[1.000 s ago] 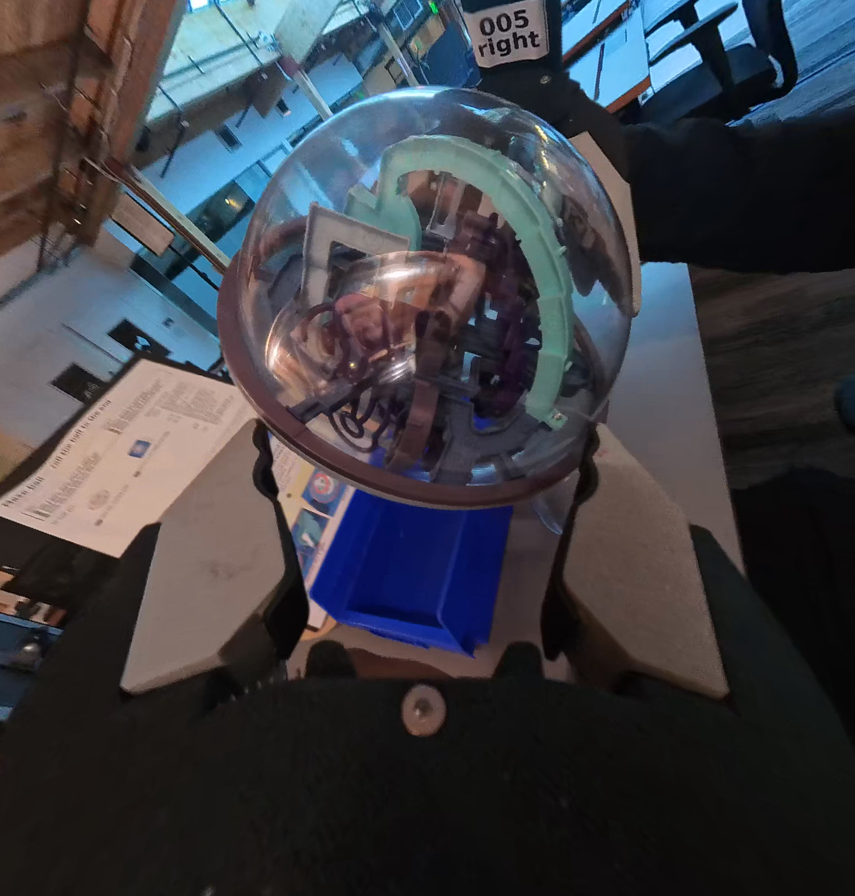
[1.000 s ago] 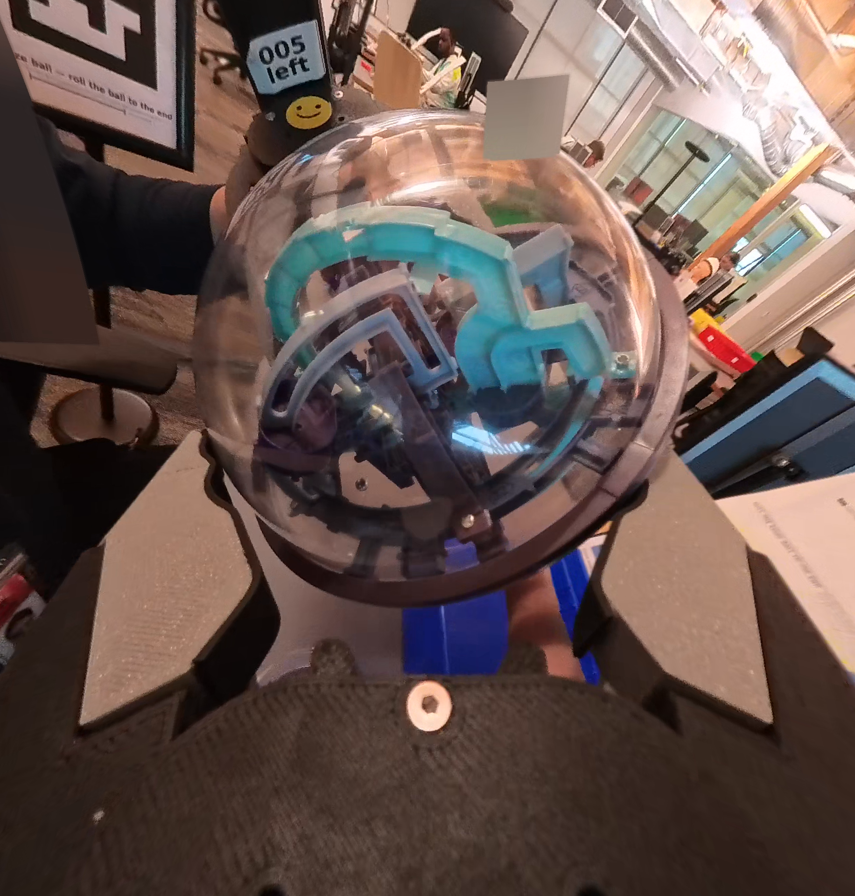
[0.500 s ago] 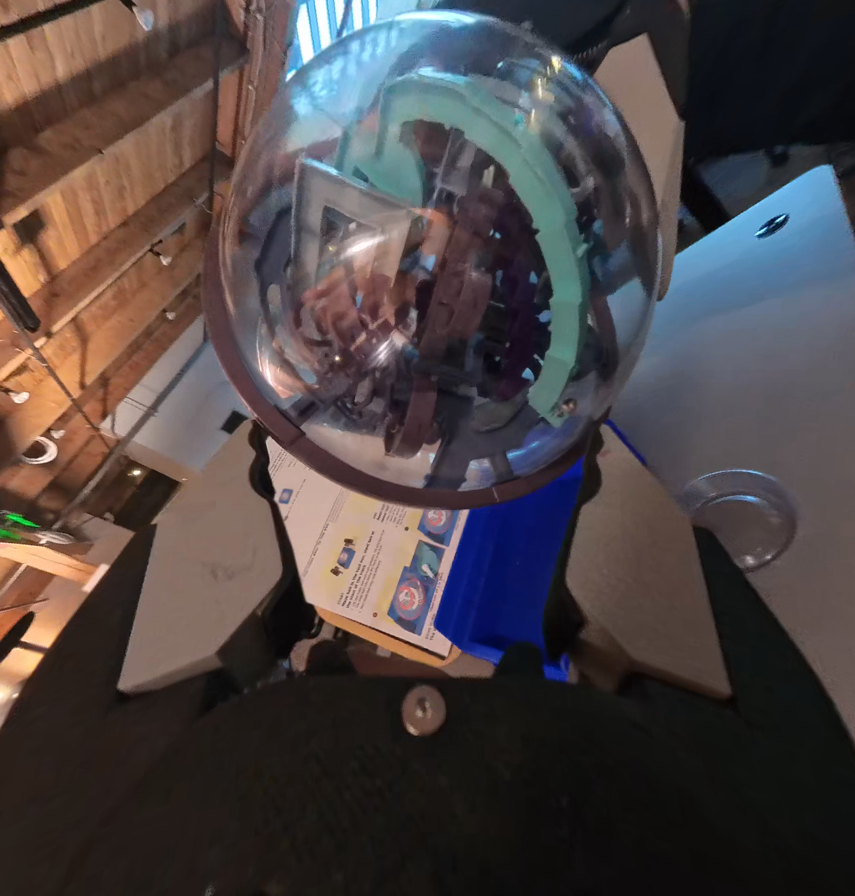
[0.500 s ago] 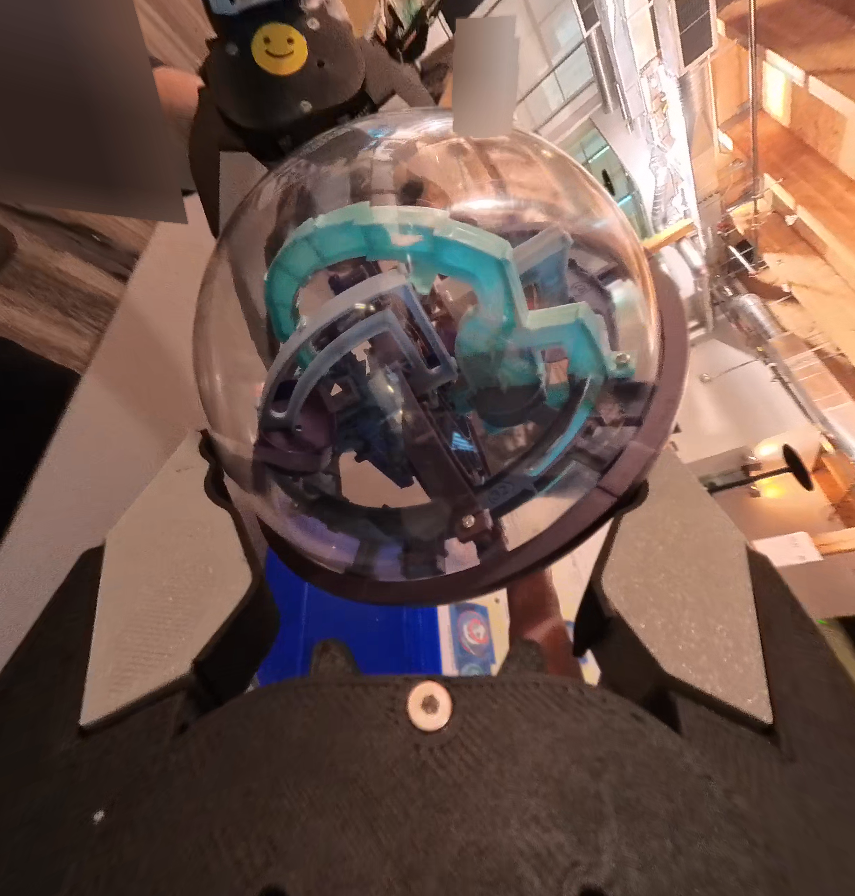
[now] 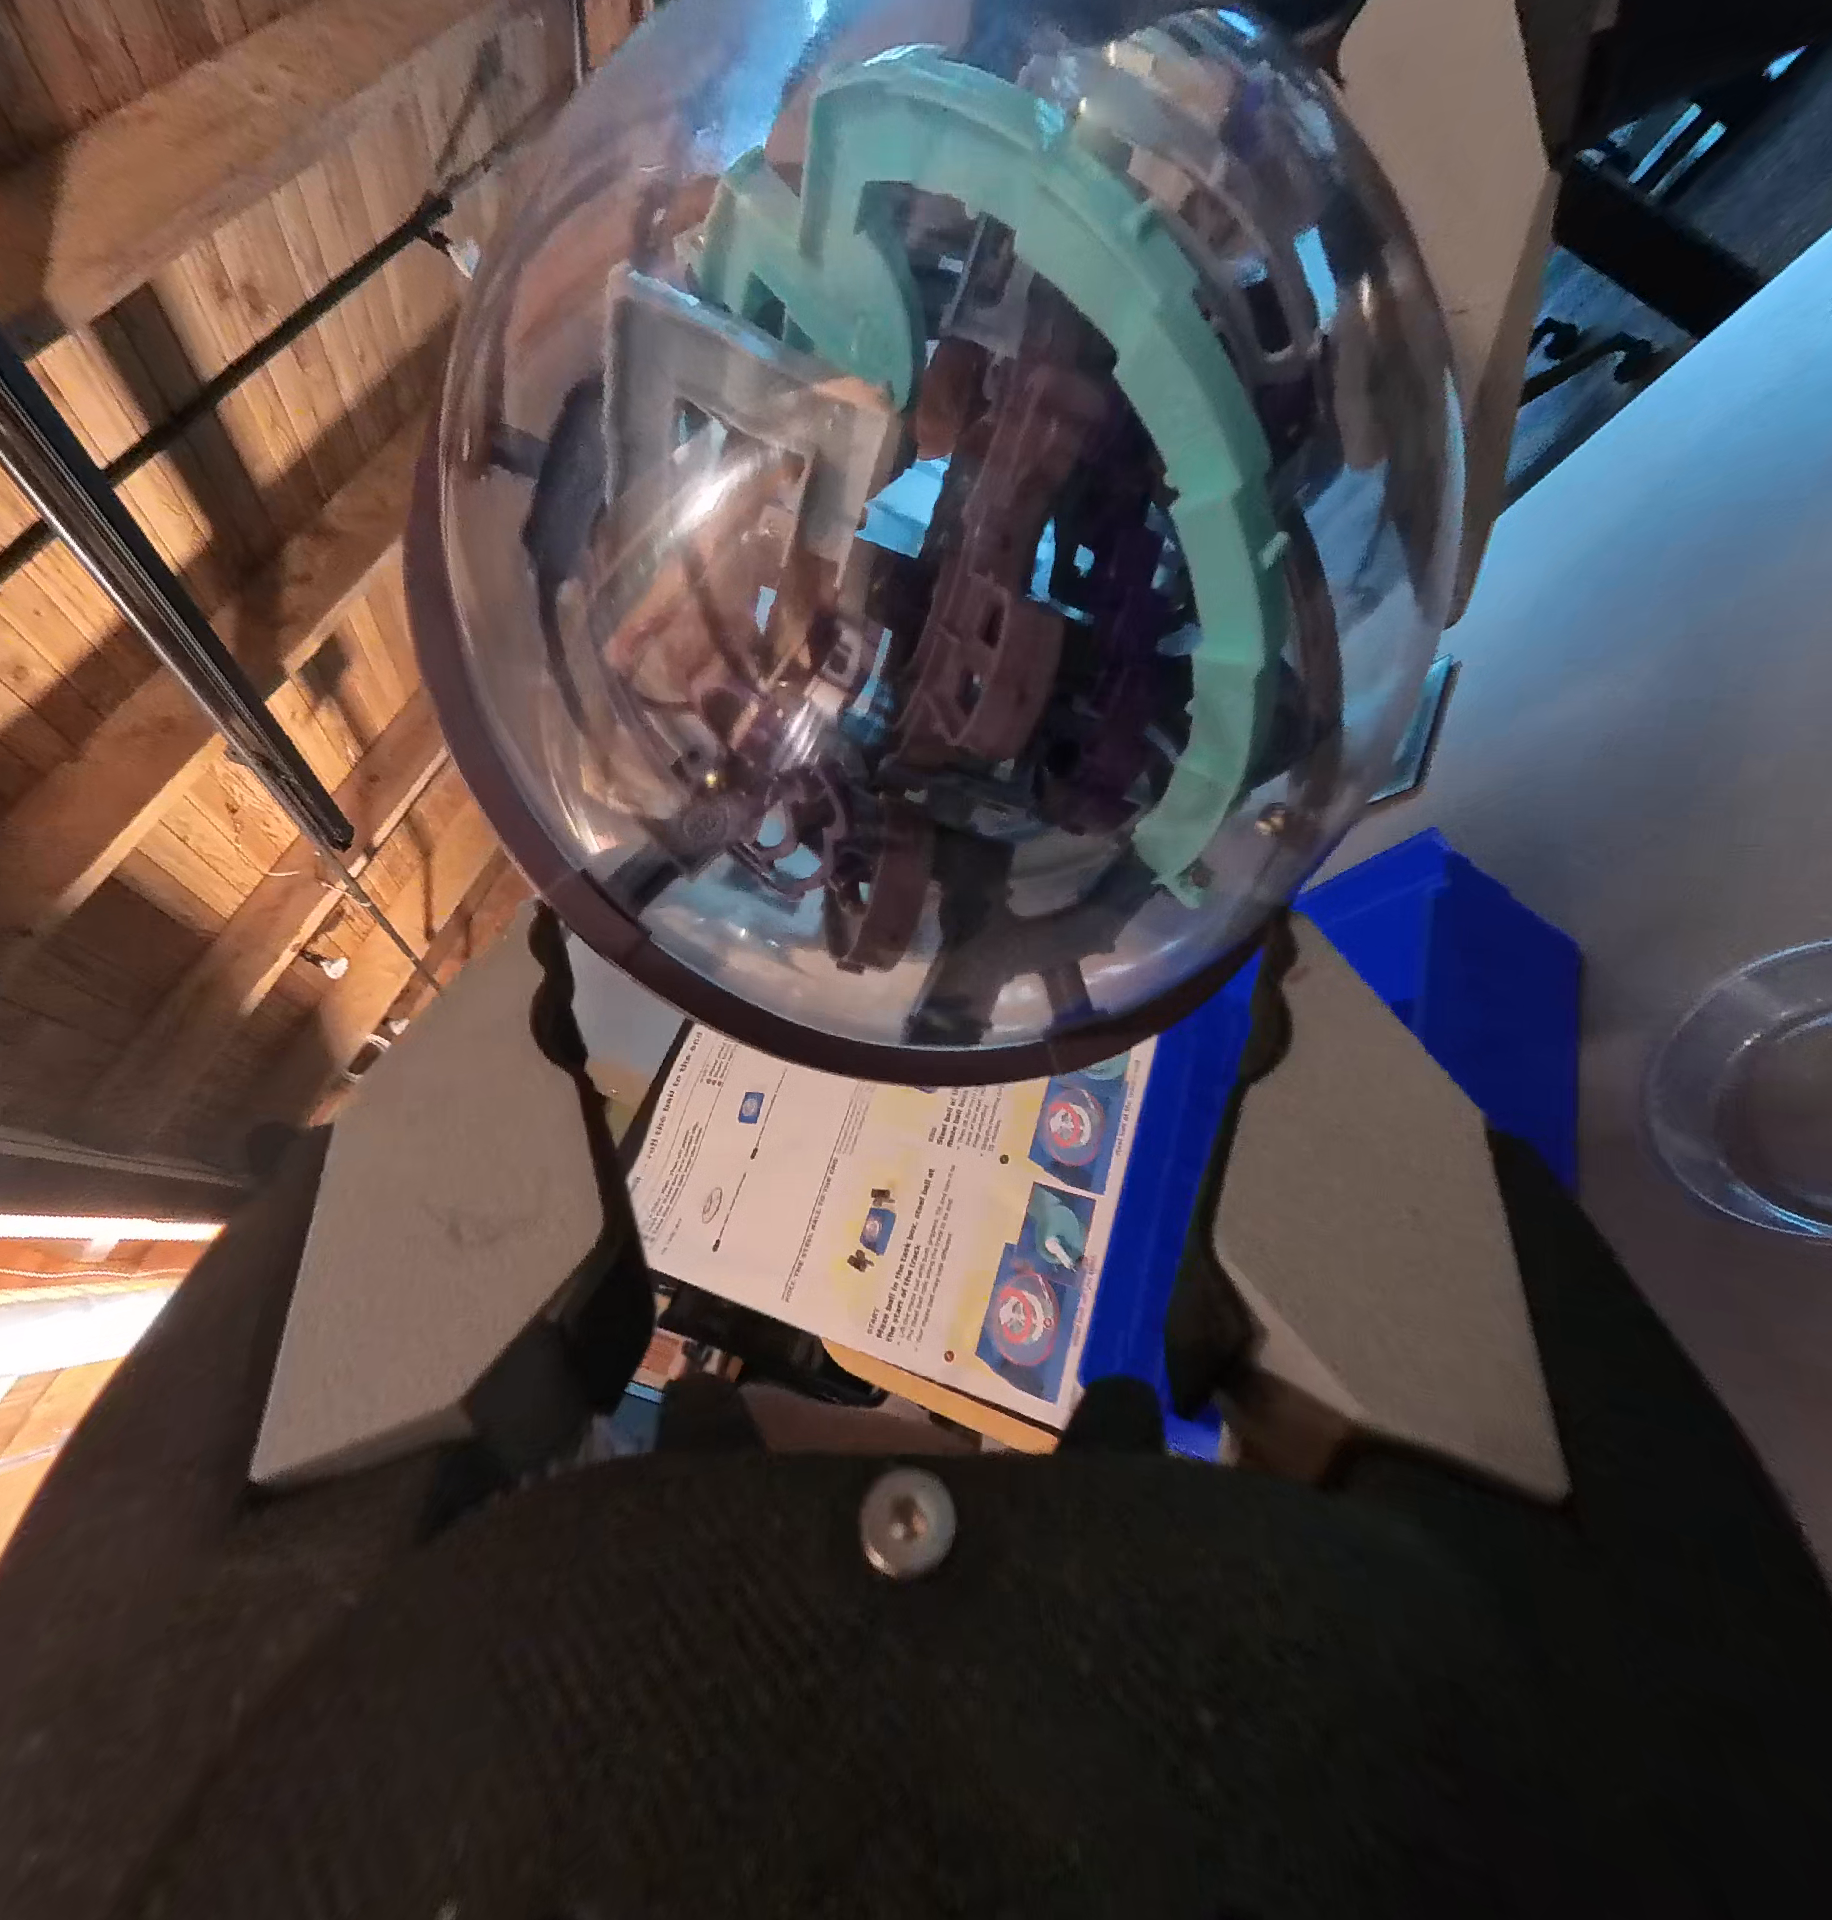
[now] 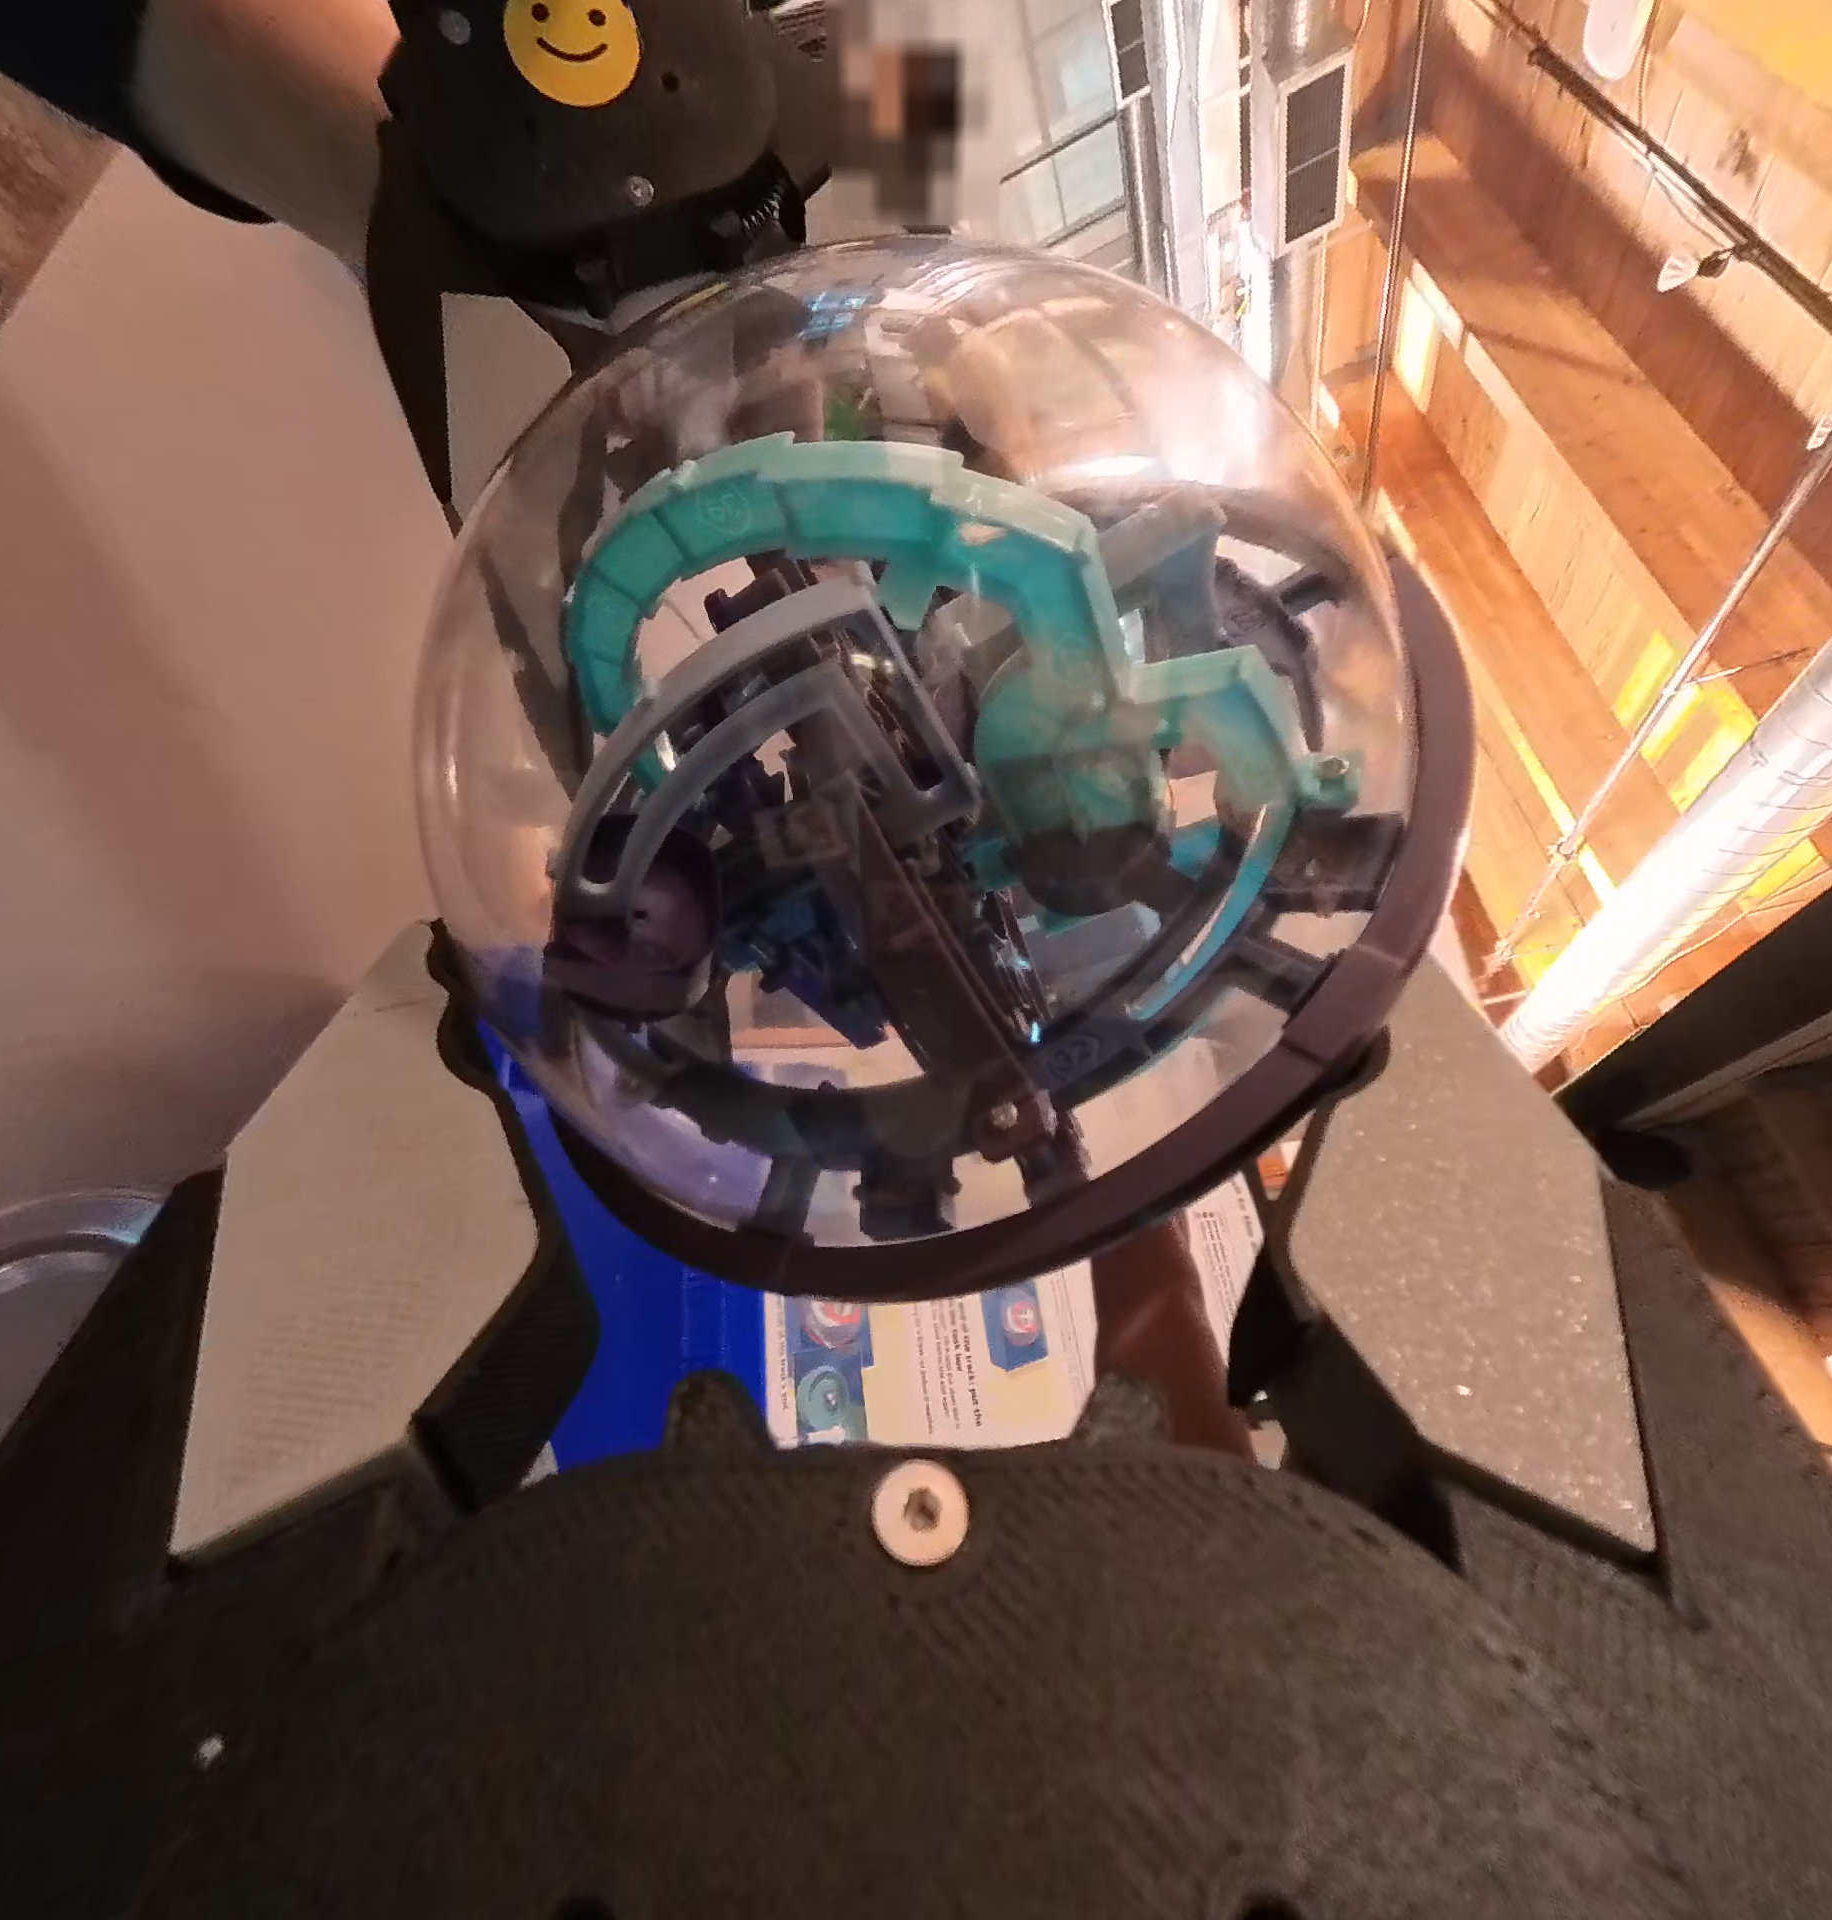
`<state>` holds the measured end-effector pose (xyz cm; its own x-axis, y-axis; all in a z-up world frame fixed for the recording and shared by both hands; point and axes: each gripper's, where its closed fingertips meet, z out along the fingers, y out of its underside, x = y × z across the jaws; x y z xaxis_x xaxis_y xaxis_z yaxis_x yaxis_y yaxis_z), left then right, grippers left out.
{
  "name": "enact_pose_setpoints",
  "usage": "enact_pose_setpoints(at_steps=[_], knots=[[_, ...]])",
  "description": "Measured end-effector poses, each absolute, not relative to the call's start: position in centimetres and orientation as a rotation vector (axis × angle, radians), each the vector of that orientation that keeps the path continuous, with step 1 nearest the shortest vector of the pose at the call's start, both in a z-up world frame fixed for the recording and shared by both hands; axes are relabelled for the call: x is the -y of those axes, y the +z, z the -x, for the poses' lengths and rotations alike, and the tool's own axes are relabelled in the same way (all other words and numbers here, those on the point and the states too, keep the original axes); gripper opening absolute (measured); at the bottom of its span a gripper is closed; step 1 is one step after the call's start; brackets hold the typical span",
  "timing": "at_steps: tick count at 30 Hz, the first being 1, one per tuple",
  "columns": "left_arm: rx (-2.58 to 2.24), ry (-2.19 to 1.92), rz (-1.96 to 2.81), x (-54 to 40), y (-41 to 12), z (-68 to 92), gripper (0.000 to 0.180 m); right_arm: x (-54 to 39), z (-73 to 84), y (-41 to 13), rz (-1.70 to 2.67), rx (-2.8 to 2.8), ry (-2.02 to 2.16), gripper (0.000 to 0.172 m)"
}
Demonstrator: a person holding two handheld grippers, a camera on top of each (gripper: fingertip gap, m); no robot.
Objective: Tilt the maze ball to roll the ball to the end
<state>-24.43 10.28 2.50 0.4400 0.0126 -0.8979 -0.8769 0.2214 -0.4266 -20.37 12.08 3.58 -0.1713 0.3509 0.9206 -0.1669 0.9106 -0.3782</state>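
Above the blue bin (image 5: 1431, 997), the maze ball (image 5: 933, 540) is clamped by both grippers.
Left gripper (image 5: 907, 987) and right gripper (image 6: 912, 997) have tipped it further; the inner ball's place is unclear.

Printed instruction sheet (image 5: 891, 1226) under maze ball (image 5: 933, 520); smiley sticker (image 6: 571, 47).

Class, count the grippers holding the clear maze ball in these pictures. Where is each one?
2. The left gripper clamps the maze ball on one side; the right gripper clamps the opposite side. None seems hidden.
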Motion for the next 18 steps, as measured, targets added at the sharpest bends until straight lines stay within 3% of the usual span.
enact_pose_setpoints(at_steps=[18], knots=[[-0.971, 0.996, 1.050, -8.9, 3.2, 24.1, 0.129, -10.5, 19.6, 3.7, -0.007, 1.508, 0.319, 0.159]])
